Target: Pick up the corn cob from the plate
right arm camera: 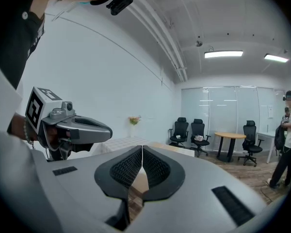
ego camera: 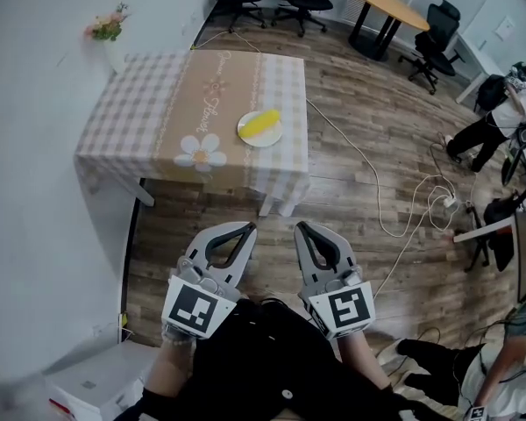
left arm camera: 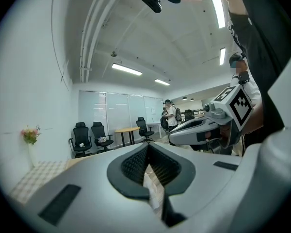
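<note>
You hold the grey left gripper point(ego camera: 248, 231) and the grey right gripper point(ego camera: 302, 229) side by side above the wooden plank floor point(ego camera: 368, 139). Both pairs of jaws are pressed together with nothing between them. The yellow corn cob point(ego camera: 264, 122) lies on a round pale plate point(ego camera: 245, 135) near the close edge of the table draped in a beige checked cloth point(ego camera: 158, 103), well ahead of both jaw tips.

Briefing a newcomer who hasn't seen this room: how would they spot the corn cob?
Find the table with the checked cloth by the white wall. Toward its right side sits one round plate, with the corn cob lying on it. It is the only bright yellow thing there; the nearby daisy is print.
</note>
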